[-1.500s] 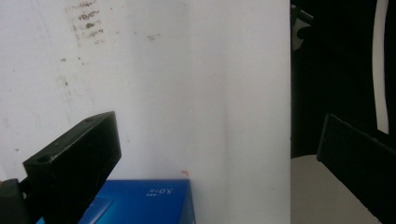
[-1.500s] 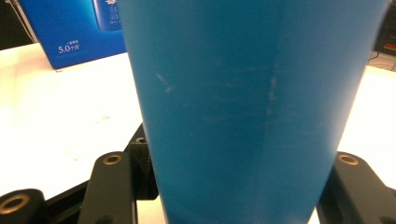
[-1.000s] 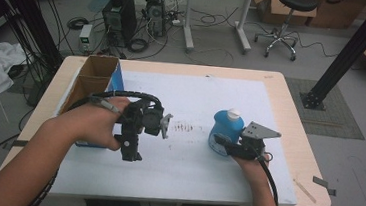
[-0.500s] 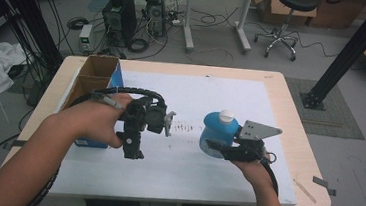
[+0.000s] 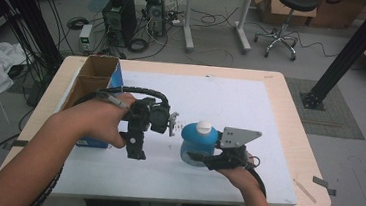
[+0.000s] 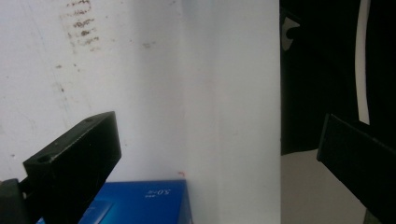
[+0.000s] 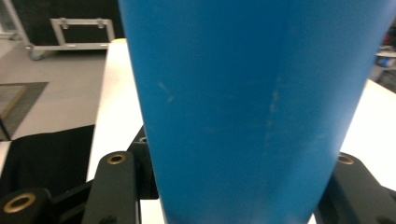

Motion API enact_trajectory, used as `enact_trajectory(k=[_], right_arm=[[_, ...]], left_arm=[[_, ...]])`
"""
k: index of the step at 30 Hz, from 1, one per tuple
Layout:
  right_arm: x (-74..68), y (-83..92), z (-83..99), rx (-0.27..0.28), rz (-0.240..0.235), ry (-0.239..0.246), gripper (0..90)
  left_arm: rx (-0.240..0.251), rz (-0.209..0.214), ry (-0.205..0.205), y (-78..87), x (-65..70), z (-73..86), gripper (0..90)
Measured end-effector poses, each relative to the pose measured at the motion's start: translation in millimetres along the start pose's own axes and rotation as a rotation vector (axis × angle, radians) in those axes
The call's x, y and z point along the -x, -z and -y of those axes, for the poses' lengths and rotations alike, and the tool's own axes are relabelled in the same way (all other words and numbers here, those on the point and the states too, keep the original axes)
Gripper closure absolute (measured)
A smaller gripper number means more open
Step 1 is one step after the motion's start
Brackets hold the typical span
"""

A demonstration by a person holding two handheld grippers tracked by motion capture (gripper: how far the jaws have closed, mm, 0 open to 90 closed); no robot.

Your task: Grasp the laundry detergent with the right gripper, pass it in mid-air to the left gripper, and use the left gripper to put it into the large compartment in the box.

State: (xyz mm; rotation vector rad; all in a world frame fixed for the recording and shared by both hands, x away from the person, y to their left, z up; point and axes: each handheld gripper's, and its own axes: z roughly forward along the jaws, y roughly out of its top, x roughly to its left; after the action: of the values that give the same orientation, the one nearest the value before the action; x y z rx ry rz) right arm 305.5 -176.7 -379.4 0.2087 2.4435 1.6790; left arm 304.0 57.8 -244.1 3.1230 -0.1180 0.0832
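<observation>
A blue bottle (image 5: 195, 143) with a white cap (image 5: 203, 128) stands upright over the white sheet, and its blue wall (image 7: 252, 116) shows close up in the right gripper view. My right gripper (image 5: 197, 158) is shut on the bottle's lower body, one black jaw on each side (image 7: 231, 186). My left gripper (image 5: 135, 150) hangs to the left of the bottle, pointing down at the sheet. In the left gripper view its jaws (image 6: 217, 135) stand wide open with nothing between them.
An open cardboard box with a blue side (image 5: 92, 80) stands at the table's left edge; its blue side (image 6: 140, 203) is just below the left jaws. A white sheet (image 5: 221, 101) covers the wooden table (image 5: 290, 117). Dark smudges (image 6: 81, 25) mark the sheet.
My right gripper has carried the blue bottle leftward, closer to the left gripper, and slightly up. The left hand has stayed about where it was.
</observation>
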Motion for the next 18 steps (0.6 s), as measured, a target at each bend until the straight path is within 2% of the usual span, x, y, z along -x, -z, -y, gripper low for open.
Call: enact_trajectory(k=[8, 18], right_arm=[[-10.2, -30.6, 3.6, 0.009, -0.082, 0.003, 45.3], [-21.0, -62.5, 1.4, 0.017, -0.141, 0.008, 45.4]], left_arm=[[0.001, 0.018, -0.005, -9.2, 0.7, -4.7, 0.1], [0.012, 0.025, -0.007, -13.0, 2.1, -5.9, 0.1]])
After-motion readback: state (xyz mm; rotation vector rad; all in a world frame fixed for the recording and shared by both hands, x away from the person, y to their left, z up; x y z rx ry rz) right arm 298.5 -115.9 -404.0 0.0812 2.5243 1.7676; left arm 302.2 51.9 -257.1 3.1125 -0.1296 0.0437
